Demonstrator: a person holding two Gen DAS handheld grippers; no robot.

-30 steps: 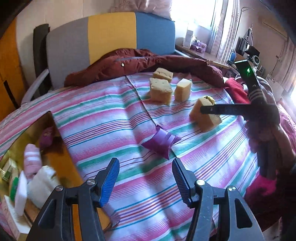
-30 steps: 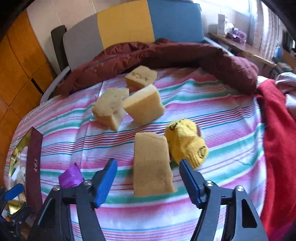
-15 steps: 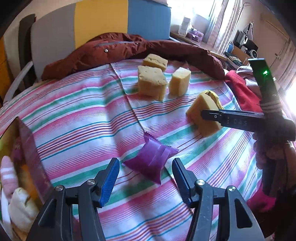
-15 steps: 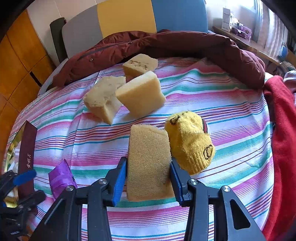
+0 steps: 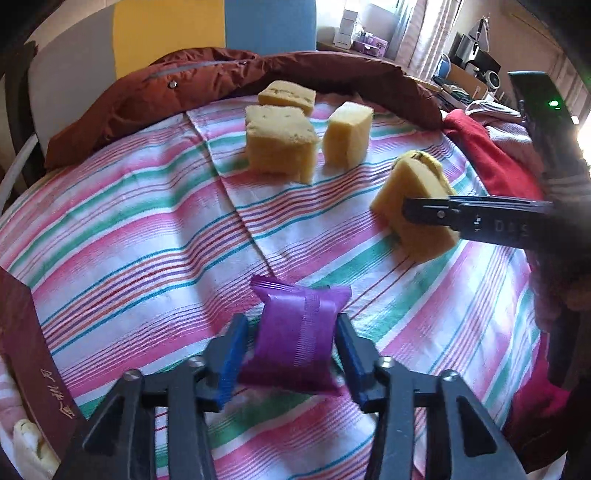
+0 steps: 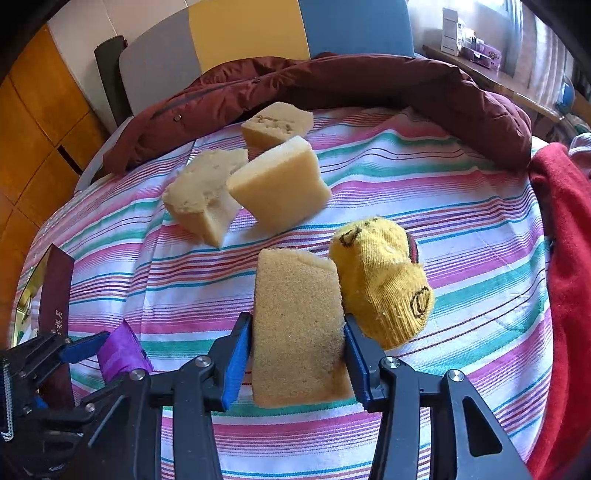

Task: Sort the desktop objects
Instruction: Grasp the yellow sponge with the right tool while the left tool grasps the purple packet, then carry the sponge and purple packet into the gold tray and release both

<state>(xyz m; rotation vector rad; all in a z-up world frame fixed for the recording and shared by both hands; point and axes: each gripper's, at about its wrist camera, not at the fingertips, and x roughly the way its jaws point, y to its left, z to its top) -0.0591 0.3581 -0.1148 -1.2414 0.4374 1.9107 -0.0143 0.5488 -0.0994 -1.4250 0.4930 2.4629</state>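
Note:
My left gripper (image 5: 290, 352) is shut on a purple foil packet (image 5: 297, 334) on the striped cloth (image 5: 129, 229); the packet also shows in the right wrist view (image 6: 122, 352). My right gripper (image 6: 297, 350) is shut on a tan sponge (image 6: 299, 325), which also shows in the left wrist view (image 5: 413, 218). A yellow sock (image 6: 384, 280) lies against the sponge's right side. Three more sponge blocks (image 6: 279, 186) sit farther back on the cloth.
A dark red box (image 5: 33, 365) with items inside stands at the left edge. A maroon jacket (image 6: 332, 85) lies along the far side. A red cloth (image 6: 565, 236) lies on the right. A headboard (image 6: 251, 33) stands behind.
My left gripper moved forward and closed on the purple packet. My right gripper closed on the tan sponge and holds it.

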